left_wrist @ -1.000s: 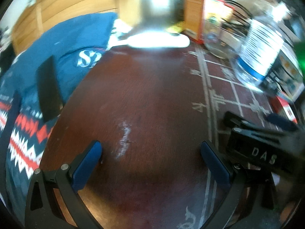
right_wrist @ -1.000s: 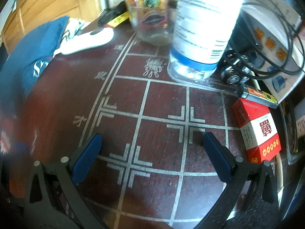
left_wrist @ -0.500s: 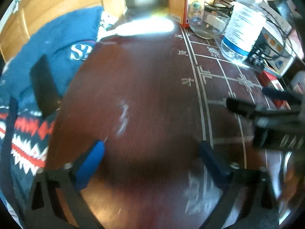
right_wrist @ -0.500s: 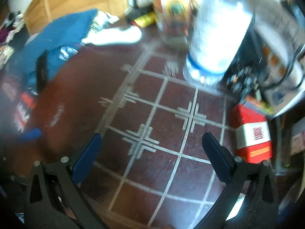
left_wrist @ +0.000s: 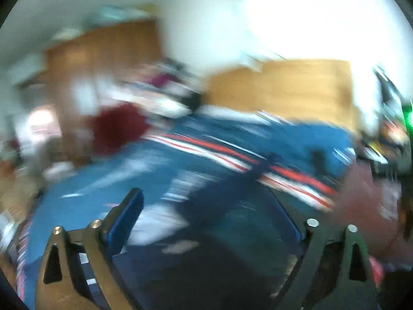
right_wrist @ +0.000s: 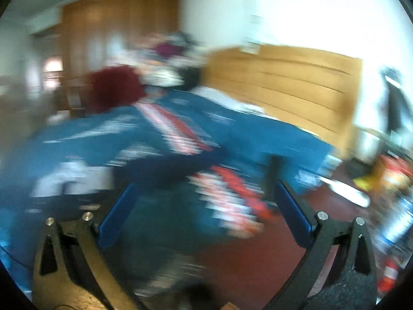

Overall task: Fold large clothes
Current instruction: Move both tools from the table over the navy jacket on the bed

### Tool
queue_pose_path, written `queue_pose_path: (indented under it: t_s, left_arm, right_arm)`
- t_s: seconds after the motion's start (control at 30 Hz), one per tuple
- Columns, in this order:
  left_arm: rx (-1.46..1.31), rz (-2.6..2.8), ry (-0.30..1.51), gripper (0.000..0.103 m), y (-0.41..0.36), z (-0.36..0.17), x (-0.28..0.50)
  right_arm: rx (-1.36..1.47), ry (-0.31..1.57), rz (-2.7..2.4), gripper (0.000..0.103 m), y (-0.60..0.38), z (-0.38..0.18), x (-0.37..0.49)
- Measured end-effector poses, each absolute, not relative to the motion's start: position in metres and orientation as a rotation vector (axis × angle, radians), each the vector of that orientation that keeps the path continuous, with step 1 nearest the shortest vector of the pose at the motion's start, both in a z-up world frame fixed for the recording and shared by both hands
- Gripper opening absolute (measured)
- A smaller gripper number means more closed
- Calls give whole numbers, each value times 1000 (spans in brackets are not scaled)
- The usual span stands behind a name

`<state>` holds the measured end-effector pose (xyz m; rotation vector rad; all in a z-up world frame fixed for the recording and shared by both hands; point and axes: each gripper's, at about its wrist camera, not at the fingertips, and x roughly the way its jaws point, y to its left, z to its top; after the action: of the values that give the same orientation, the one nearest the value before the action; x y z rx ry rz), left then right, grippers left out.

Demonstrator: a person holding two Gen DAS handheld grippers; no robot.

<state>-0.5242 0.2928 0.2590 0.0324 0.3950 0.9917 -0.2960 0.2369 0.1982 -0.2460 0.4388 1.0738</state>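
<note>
**Both grippers spread wide over a blurred blue garment**

The left gripper (left_wrist: 214, 206), black-framed with blue pads, has its jaws spread wide with nothing between them. The right gripper (right_wrist: 204, 201) is equally wide and grips nothing. Ahead of both lies the large blue knitted garment (right_wrist: 258, 134) with red-and-white patterned bands, spread over the dark reddish-brown polished table (right_wrist: 258, 253). Pale wooden panelling (right_wrist: 296, 82) stands behind; heavy motion blur smears the details.

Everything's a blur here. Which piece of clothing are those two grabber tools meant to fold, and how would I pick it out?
Start at the light wooden panelling along the back wall. Spread in front of it, reaching onto the dark red table, lies the blue garment. Its red-and-white patterned band sets it apart from the plain maroon cloth heaped behind it.
</note>
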Motion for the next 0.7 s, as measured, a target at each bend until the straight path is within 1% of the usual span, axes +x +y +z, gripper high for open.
queue_pose_path:
  t_s: [0.03,0.13,0.2,0.27,0.33,0.37,0.47,0.57,0.63,0.7]
  left_arm:
    - [49,1084,334,103,289,273,-559]
    - [72,1314,153,103,267,301,-654]
    - [3,1357,78,103,258,296,-701]
    - [-160,1316,19,103,263,275,-748]
    - [-311,1376,108,103,281,248,-779]
    - [-326,1405,131,103,284,239,-787]
    - [-290,1493,210,103,281,220,-793]
    - [-200,1541,249,103,272,219,-785]
    - [-151,1511,283,103,277,216,-771]
    - [-164,1467,308,103,286,214,-770]
  right_arm:
    - [-245,425,1142,103,252,204,-319]
    - [-235,371,1351,103,290,222,-395]
    - [-225,356,1442,103,298,225,-424]
    - [-220,362,1521,103,305,225,-455]
    - [-237,354,1559,103,302,224,-476]
    - [-262,344,1564,103,302,220,-484]
    - [-329,340,1547,103,304,209,-506]
    - [-373,391,1532,103,312,204,-521]
    - [-397,379,1510,103,305,206,-537]
    - [-408,373,1493,103,302,205,-539]
